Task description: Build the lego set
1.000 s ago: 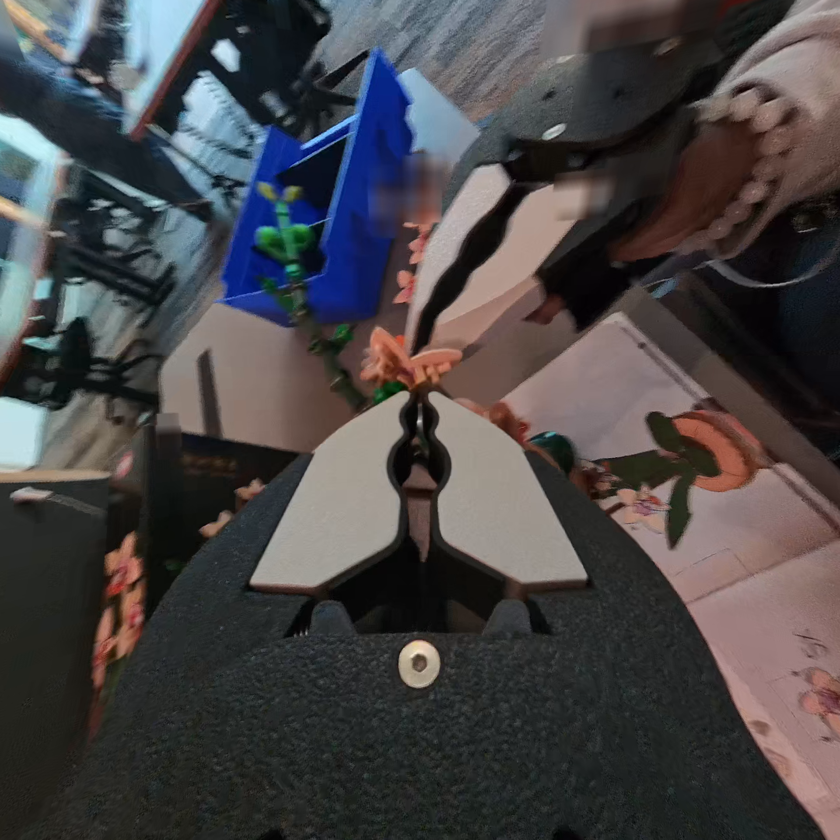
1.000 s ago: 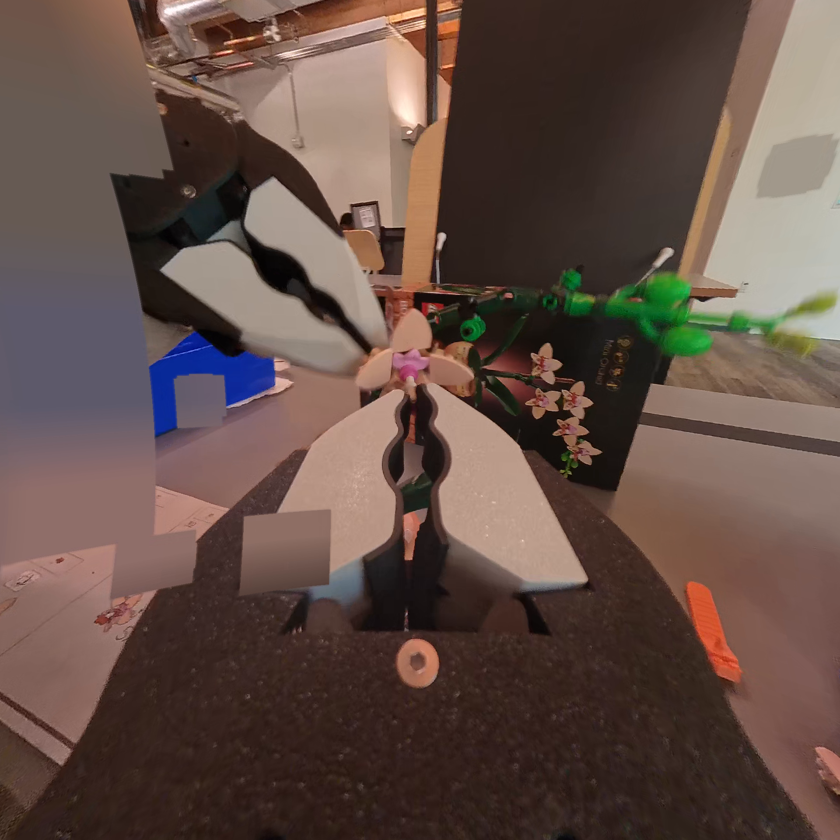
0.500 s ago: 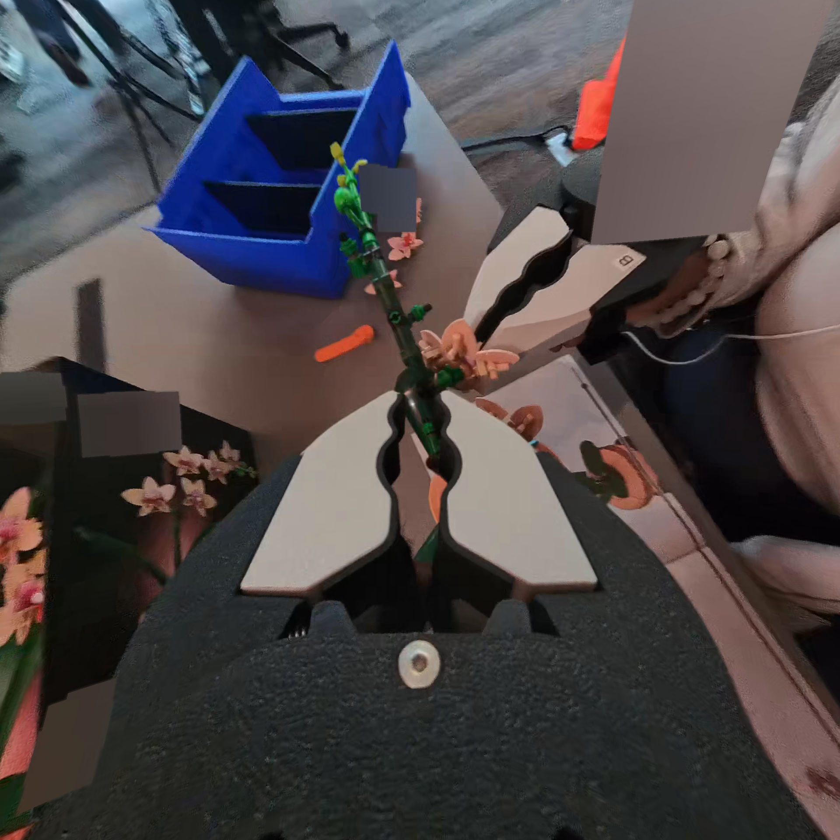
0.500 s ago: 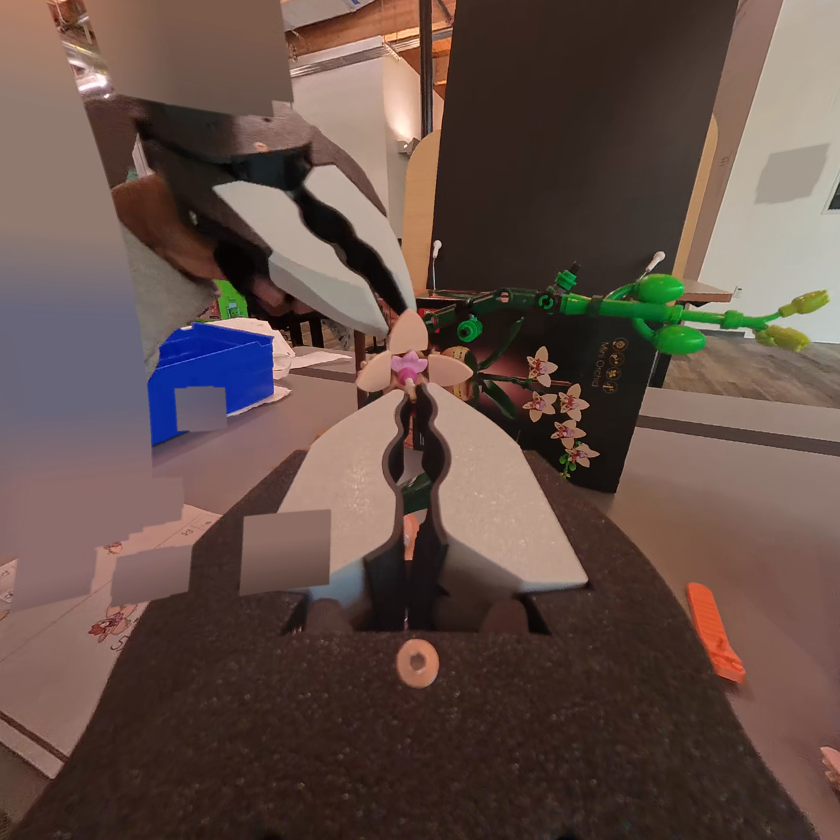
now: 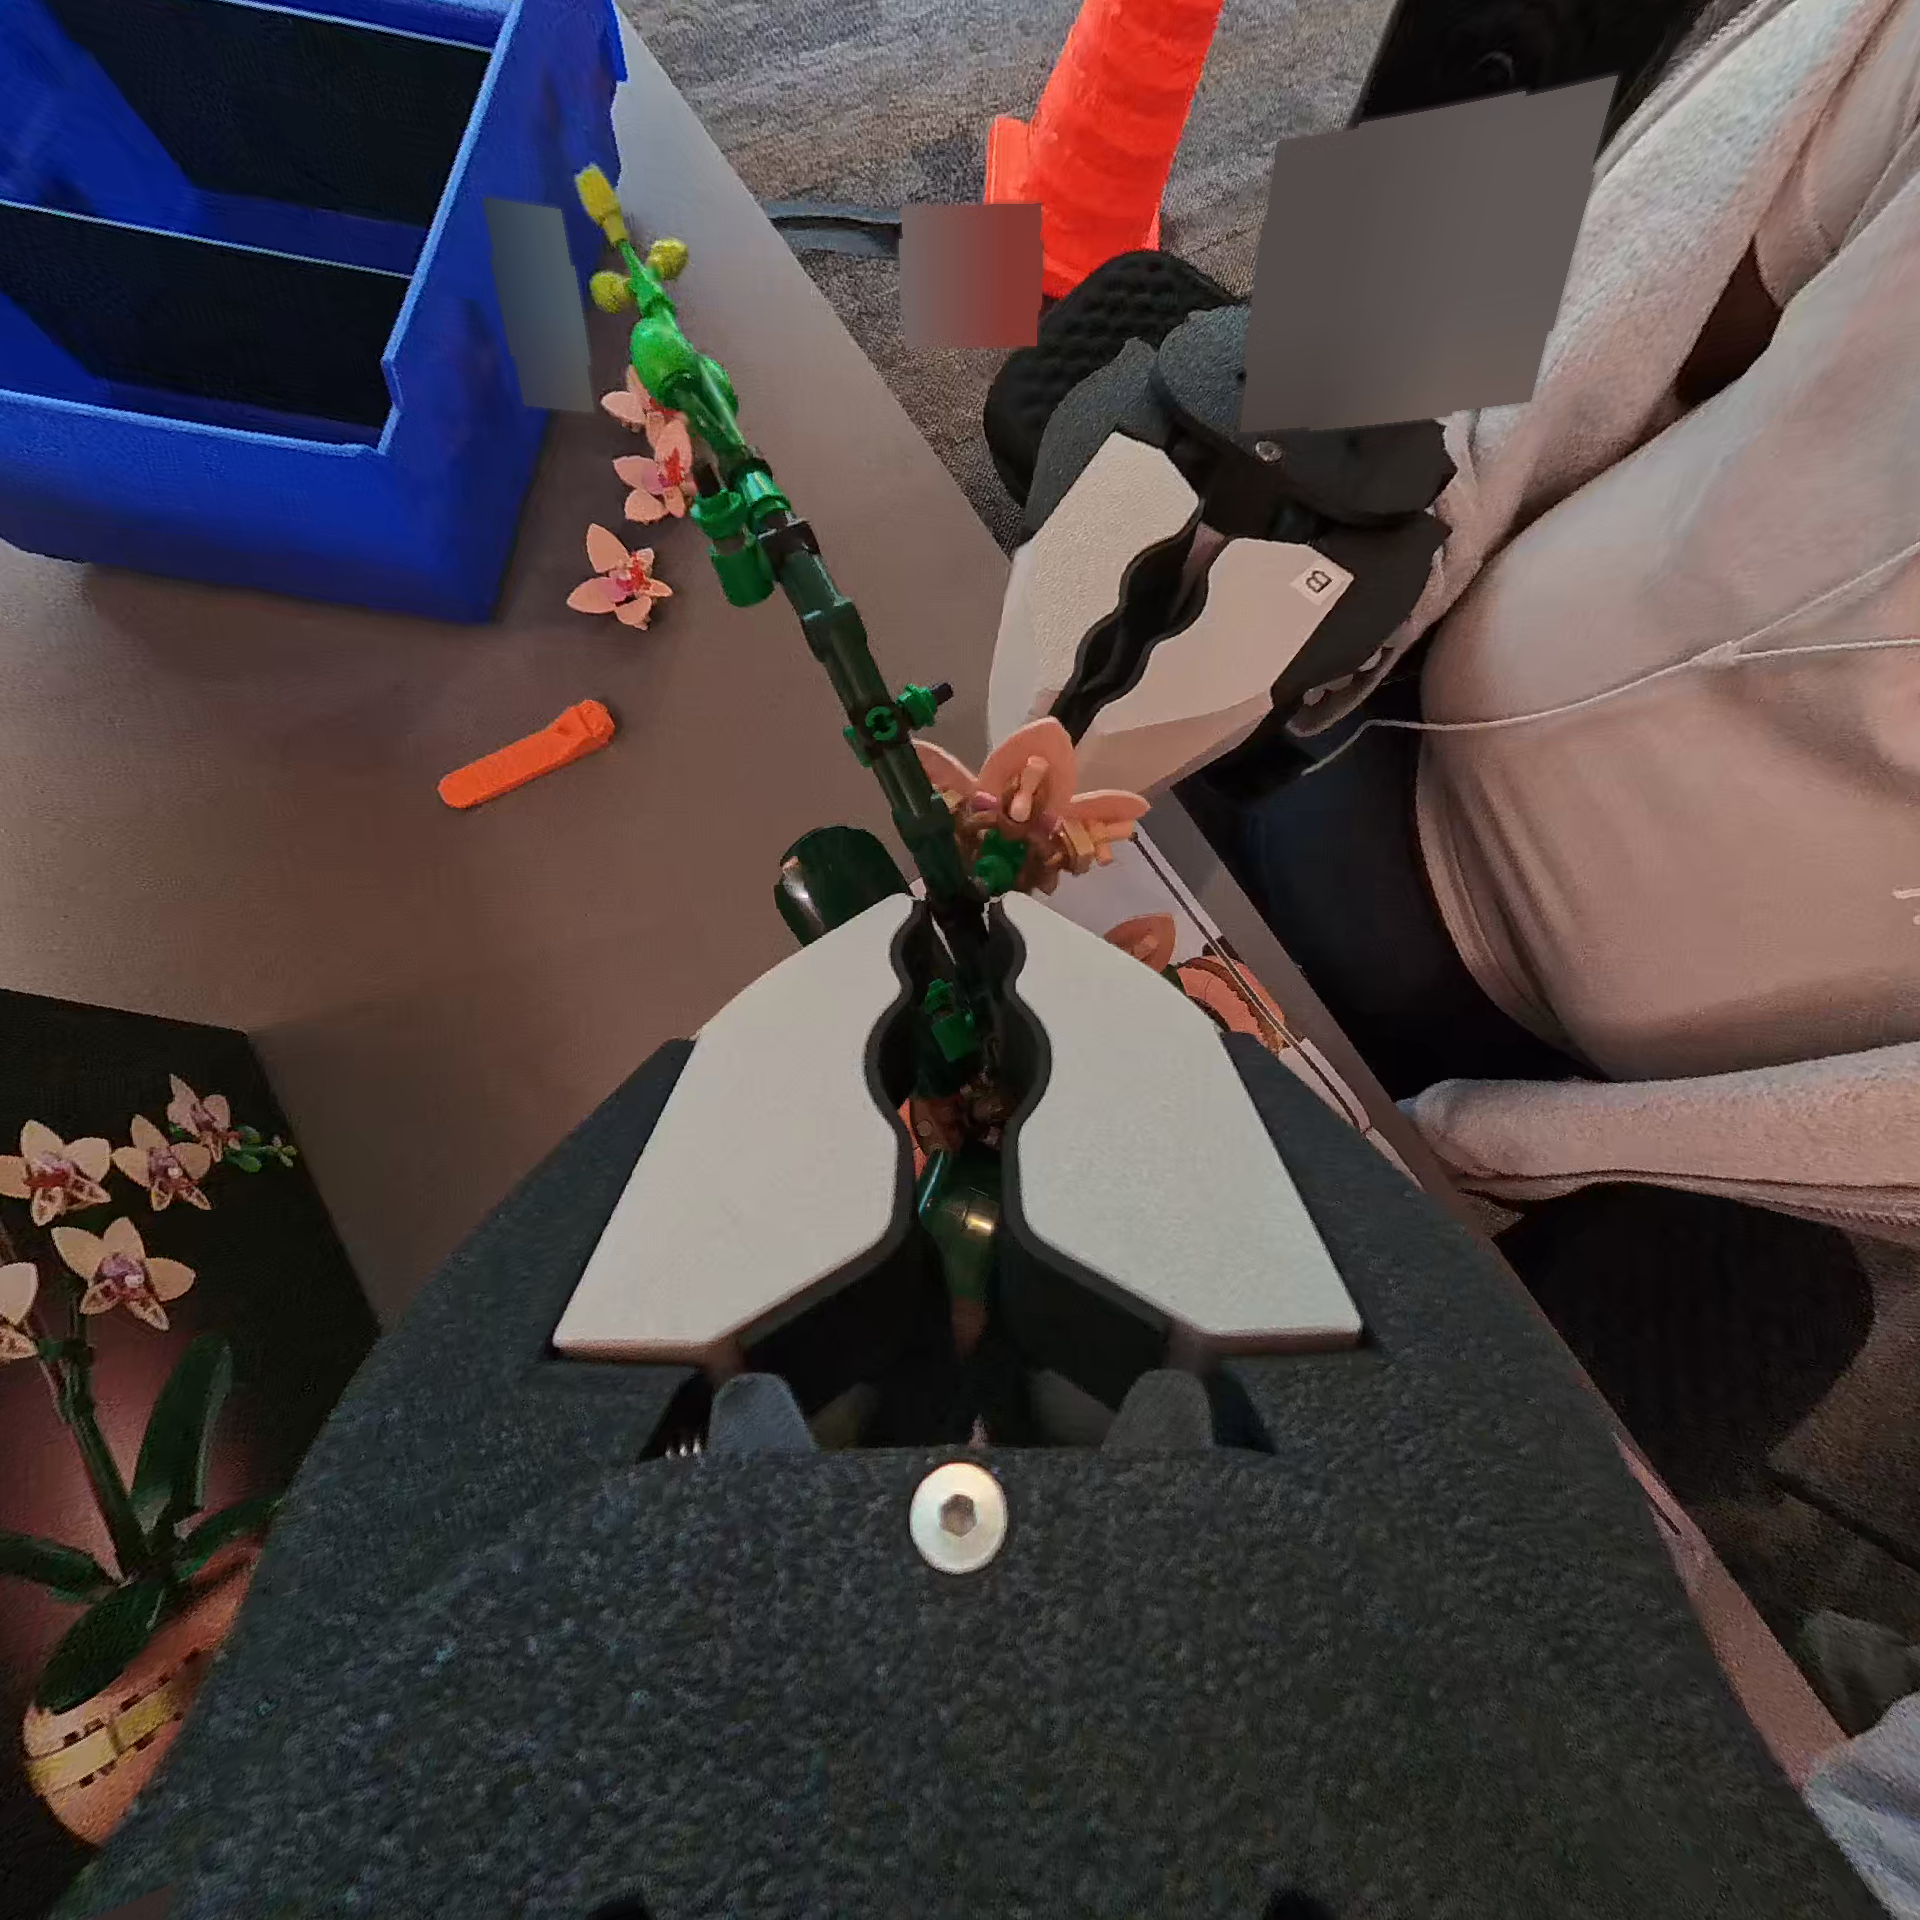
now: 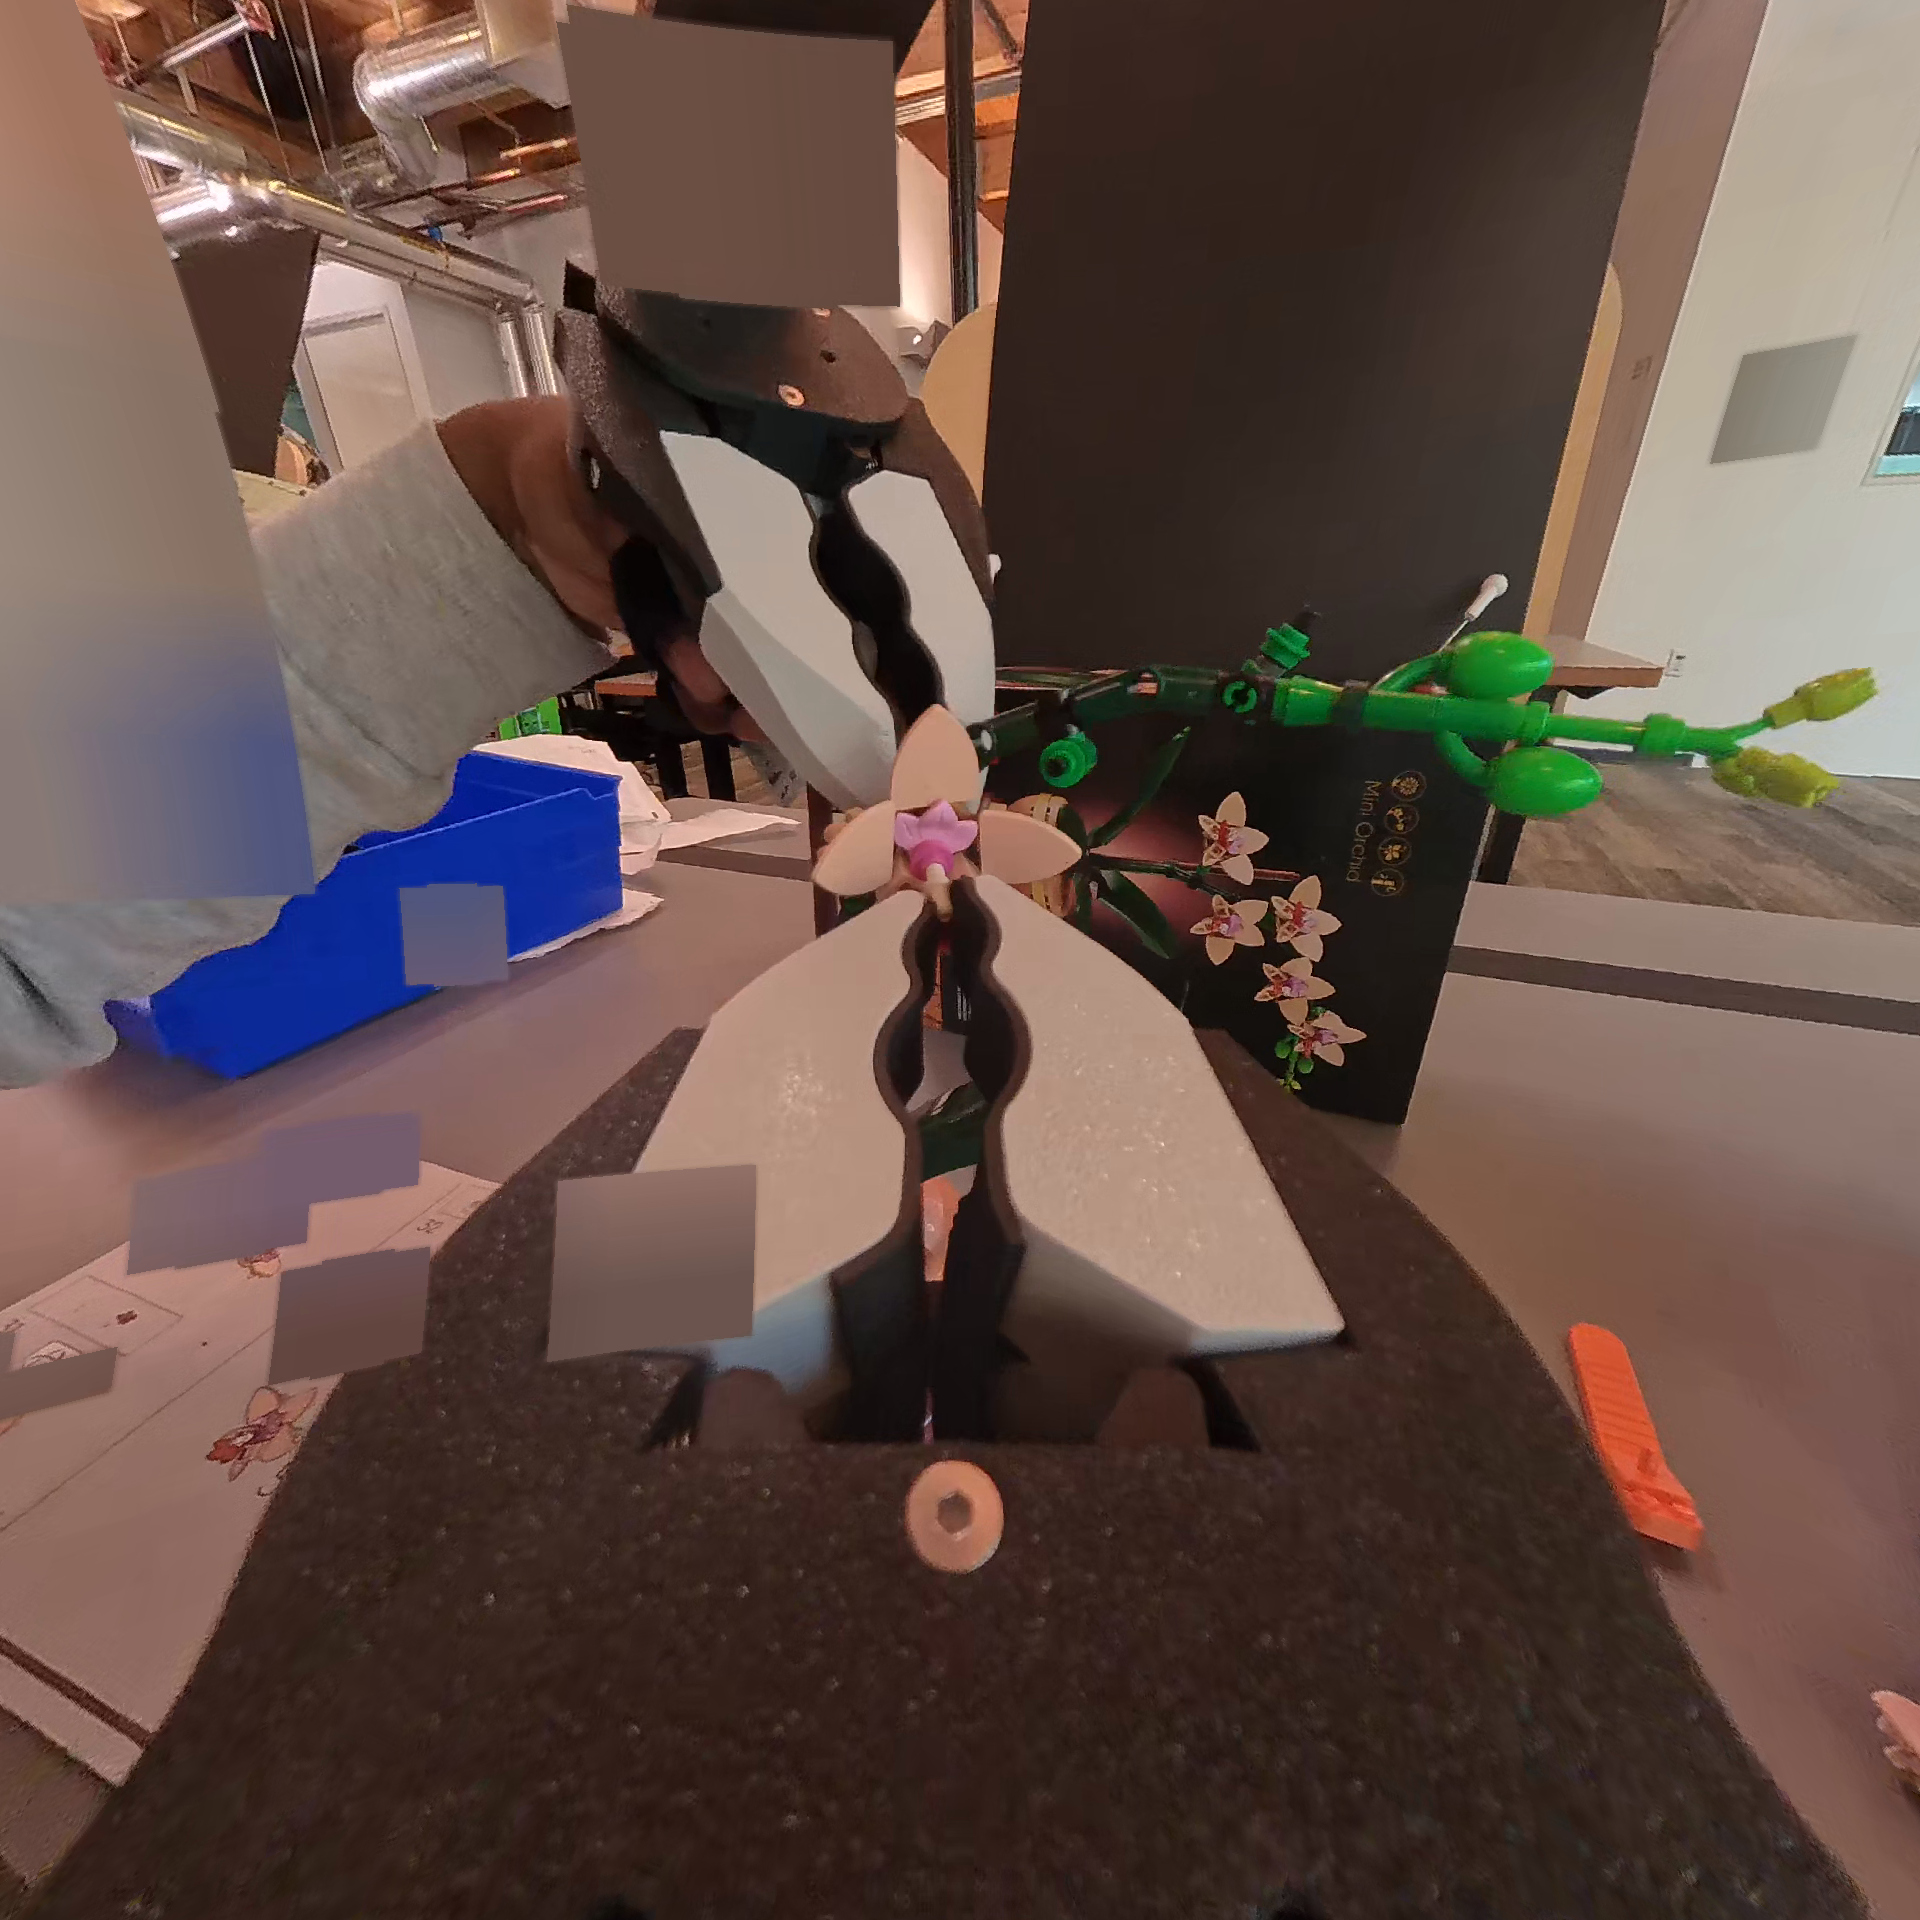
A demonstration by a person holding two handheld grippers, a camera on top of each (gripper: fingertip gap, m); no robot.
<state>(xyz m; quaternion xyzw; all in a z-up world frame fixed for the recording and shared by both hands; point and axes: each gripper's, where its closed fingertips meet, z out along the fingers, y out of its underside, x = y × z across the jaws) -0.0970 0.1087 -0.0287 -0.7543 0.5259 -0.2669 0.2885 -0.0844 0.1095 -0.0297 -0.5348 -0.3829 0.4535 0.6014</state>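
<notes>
My left gripper [image 5: 956,914] is shut on the lower part of the green lego orchid stem [image 5: 831,623], which runs up and left to light green buds. My right gripper [image 6: 951,904] is shut on a cream orchid flower with a pink centre [image 6: 935,821] and holds it against the stem. In the left wrist view the flower [image 5: 1029,790] sits at the stem's right side with the right gripper [image 5: 1060,727] behind it. In the right wrist view the left gripper [image 6: 914,727] comes down from above, and the stem [image 6: 1392,712] reaches out to the right.
A blue bin [image 5: 260,499] stands at the far left, with loose flowers [image 5: 623,582] and an orange brick separator [image 5: 525,738] near it. The dark set box [image 6: 1340,831] stands behind. An instruction booklet [image 6: 156,1455] lies at the near edge. A person's torso is at the right. The tips of both grippers are at nearly the same place.
My left gripper has swung round with the stem and now looks down on the table from above. The right gripper has kept the flower at the stem.
</notes>
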